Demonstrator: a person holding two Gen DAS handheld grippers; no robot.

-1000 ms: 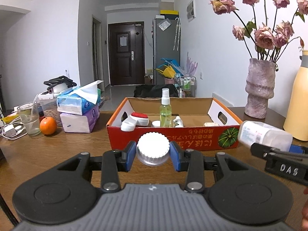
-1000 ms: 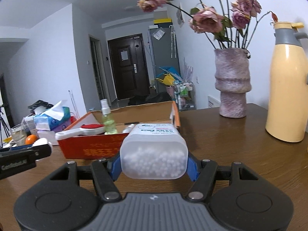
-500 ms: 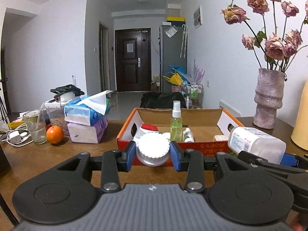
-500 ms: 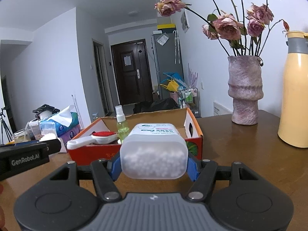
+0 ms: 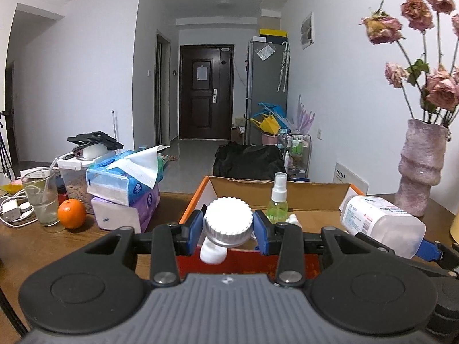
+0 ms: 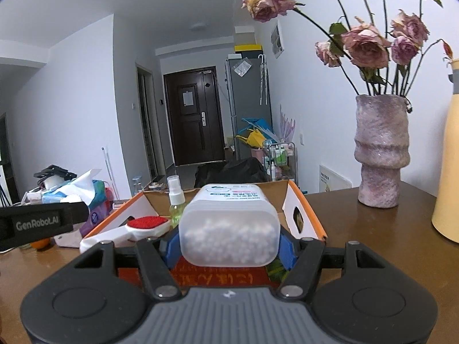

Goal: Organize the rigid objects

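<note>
While both tools hang over the near wall of the orange cardboard box [image 5: 309, 192], the left gripper [image 5: 228, 226] clamps a ribbed white cap [image 5: 228, 223] and the right gripper [image 6: 228, 242] clamps a translucent bottle [image 6: 229, 229] of white beads; a green spray bottle [image 5: 277, 200] stands inside.

Left gripper [image 5: 228, 226]: level and pointing forward, its blue-padded jaws closed on the ribbed sides of a white screw cap [image 5: 228, 221], which sits centred between them. Right gripper [image 6: 229, 243]: likewise level, its jaws drawn in against the two sides of a translucent bottle of white beads [image 6: 229, 226], held lying along the fingers with its base toward the camera. Seen from the left wrist, the right gripper lies just to the right, at about the same height.
</note>
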